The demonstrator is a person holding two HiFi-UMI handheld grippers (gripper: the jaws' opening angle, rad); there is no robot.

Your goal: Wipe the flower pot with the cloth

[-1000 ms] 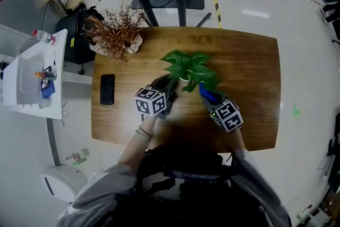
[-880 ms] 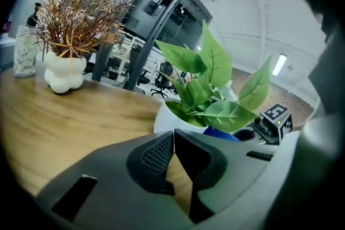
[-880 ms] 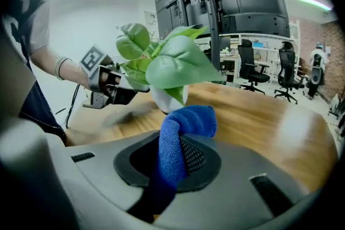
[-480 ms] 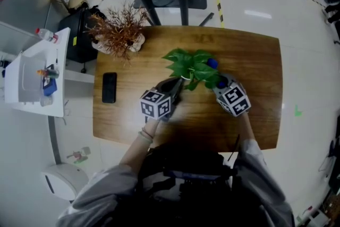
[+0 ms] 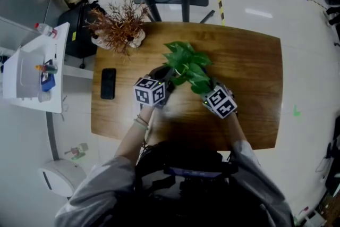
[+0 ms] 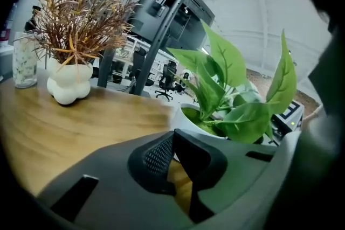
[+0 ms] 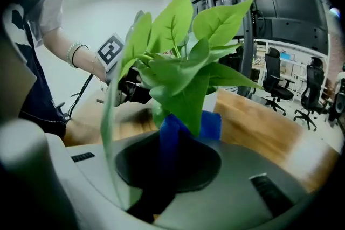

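Note:
The flower pot (image 6: pixel 188 122) is white and holds a plant with broad green leaves (image 5: pixel 186 64) at the middle of the wooden table (image 5: pixel 249 66). My left gripper (image 6: pixel 173 137) is shut, its tips against the pot's near left wall; in the head view it (image 5: pixel 166 76) reaches in from the left. My right gripper (image 7: pixel 180 132) is shut on a blue cloth (image 7: pixel 211 125), pressed in under the leaves at the pot's front right. In the head view the right gripper (image 5: pixel 207 90) and the cloth are covered by leaves. The right gripper view shows the left gripper (image 7: pixel 126 89) beyond the plant.
A dried brown plant in a lumpy white vase (image 5: pixel 119 29) stands at the table's far left corner, also in the left gripper view as the vase (image 6: pixel 67 81). A black phone (image 5: pixel 108 83) lies near the left edge. A white cart (image 5: pixel 32 69) stands off the table's left side.
My right gripper has swung with the cloth from the pot's right side back round to its front, under the leaves. The left gripper has stayed at the pot.

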